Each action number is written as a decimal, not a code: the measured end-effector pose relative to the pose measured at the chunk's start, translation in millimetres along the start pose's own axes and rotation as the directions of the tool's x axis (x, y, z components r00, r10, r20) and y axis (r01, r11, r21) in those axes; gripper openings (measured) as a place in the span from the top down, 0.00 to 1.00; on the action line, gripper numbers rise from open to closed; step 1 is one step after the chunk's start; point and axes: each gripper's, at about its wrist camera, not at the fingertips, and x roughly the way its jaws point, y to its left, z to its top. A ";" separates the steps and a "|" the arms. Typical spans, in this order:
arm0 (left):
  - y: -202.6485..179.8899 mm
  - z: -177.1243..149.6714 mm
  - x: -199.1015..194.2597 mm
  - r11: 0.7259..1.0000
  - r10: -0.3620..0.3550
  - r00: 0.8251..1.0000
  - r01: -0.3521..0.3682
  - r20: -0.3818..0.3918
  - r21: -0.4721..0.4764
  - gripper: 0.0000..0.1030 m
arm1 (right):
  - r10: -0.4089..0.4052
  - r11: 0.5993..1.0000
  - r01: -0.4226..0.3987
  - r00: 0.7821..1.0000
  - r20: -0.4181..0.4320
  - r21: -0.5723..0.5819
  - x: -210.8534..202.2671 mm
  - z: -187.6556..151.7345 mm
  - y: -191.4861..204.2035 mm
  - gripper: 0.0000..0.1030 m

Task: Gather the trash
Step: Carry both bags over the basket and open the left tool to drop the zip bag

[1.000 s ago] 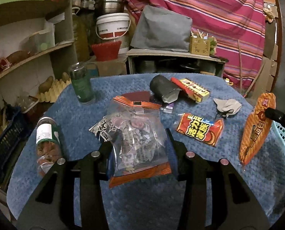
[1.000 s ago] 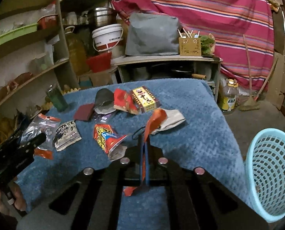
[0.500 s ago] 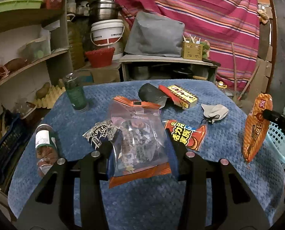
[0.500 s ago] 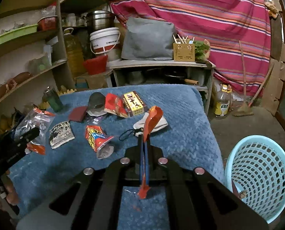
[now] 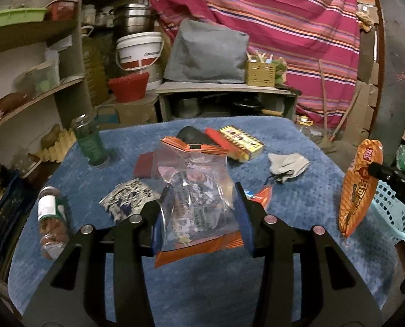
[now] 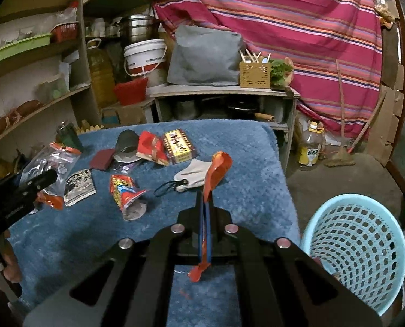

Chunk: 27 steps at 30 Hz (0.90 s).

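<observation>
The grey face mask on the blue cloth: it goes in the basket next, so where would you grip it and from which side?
Grip the face mask at its bunched grey body, coming down from above with the fingers across its narrow width. It lies flat and limp on the blue cloth, apart from the other litter, so a top pinch probably gathers enough fabric. The thin black ear loop looks likelier to slip.

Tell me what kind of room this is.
Probably a home storeroom or back kitchen. Wooden shelves hold tubs and baskets, a steel pot sits above a white bucket, a striped cloth hangs as a backdrop, and a blue-covered table holds snack wrappers.
</observation>
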 end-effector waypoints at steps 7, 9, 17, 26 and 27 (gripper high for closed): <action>-47.8 15.1 5.7 0.995 -0.089 0.996 0.089 0.006 0.037 0.58 | -0.042 0.999 0.041 0.999 0.033 0.030 -21.8 5.8 -34.7 0.98; -63.1 18.5 8.2 0.992 -0.119 0.993 0.119 0.004 0.047 0.58 | -0.068 0.997 0.066 0.997 0.044 0.039 -30.6 7.6 -50.1 0.98; -154.5 24.1 19.7 0.959 -0.256 0.966 0.256 -0.014 0.119 0.58 | -0.183 0.980 0.178 0.982 0.051 0.093 -58.4 3.5 -121.6 0.98; -252.8 11.5 33.6 0.908 -0.362 0.929 0.369 -0.073 0.196 0.58 | -0.277 0.950 0.270 0.961 0.024 0.156 -78.9 -11.8 -191.1 0.98; -260.4 10.2 35.4 0.904 -0.370 0.925 0.379 -0.081 0.199 0.58 | -0.282 0.948 0.275 0.959 0.020 0.161 -79.0 -13.1 -196.9 0.98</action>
